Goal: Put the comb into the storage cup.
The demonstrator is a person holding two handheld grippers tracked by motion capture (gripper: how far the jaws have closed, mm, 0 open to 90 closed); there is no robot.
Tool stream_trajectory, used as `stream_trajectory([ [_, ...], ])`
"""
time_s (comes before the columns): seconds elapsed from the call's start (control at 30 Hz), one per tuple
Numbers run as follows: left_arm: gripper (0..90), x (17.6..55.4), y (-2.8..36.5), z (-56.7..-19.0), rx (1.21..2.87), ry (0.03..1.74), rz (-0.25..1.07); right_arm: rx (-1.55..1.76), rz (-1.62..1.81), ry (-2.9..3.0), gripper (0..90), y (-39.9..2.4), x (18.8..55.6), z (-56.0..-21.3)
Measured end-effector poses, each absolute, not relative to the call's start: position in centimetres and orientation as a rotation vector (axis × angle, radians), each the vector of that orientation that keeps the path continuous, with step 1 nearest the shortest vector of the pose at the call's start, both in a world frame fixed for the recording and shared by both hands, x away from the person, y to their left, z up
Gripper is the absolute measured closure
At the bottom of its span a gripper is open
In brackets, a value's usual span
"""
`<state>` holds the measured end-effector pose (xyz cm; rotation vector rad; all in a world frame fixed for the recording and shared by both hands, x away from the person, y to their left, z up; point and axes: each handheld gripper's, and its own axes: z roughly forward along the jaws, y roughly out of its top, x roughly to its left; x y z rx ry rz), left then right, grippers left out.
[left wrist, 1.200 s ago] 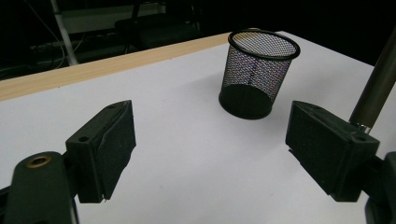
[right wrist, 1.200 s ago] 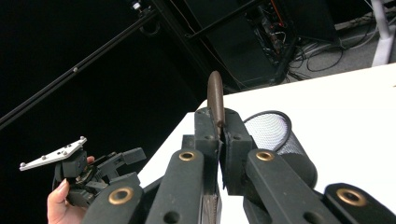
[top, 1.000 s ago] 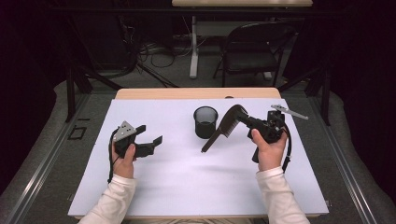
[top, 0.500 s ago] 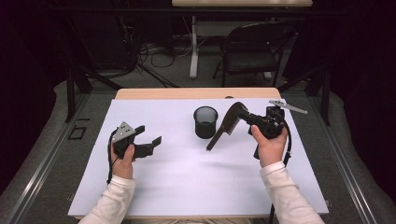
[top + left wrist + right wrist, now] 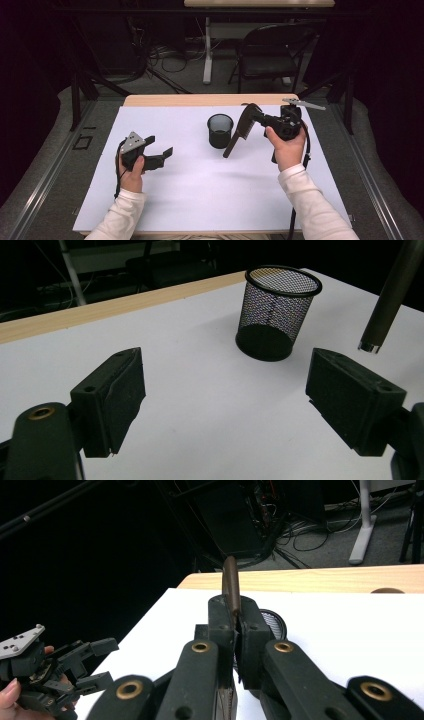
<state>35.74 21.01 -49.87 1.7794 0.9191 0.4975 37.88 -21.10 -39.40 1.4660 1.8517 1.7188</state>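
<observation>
Right gripper (image 5: pixel 256 116), jaws pinching the comb (image 5: pixel 240 131), has lifted it beside the cup (image 5: pixel 220 130) (likely destination); left gripper (image 5: pixel 161 150) idle, jaws spread.

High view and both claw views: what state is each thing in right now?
Left claw: open, holding nothing, above the table.
Right claw: shut on the comb.
Comb: held by its top end, tilted, handle hanging beside the mesh cup.
Mesh cup: upright on the white mat, looks empty.
</observation>
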Motion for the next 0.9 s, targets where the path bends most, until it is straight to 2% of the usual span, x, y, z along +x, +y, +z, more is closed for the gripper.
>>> stream_trajectory([
  [0.9, 16.2, 35.8, 21.4, -49.8, 1.767, 0.930, 0.499, 1.427, 1.620, 1.870, 87.6, -19.0, 40.4, -36.5],
])
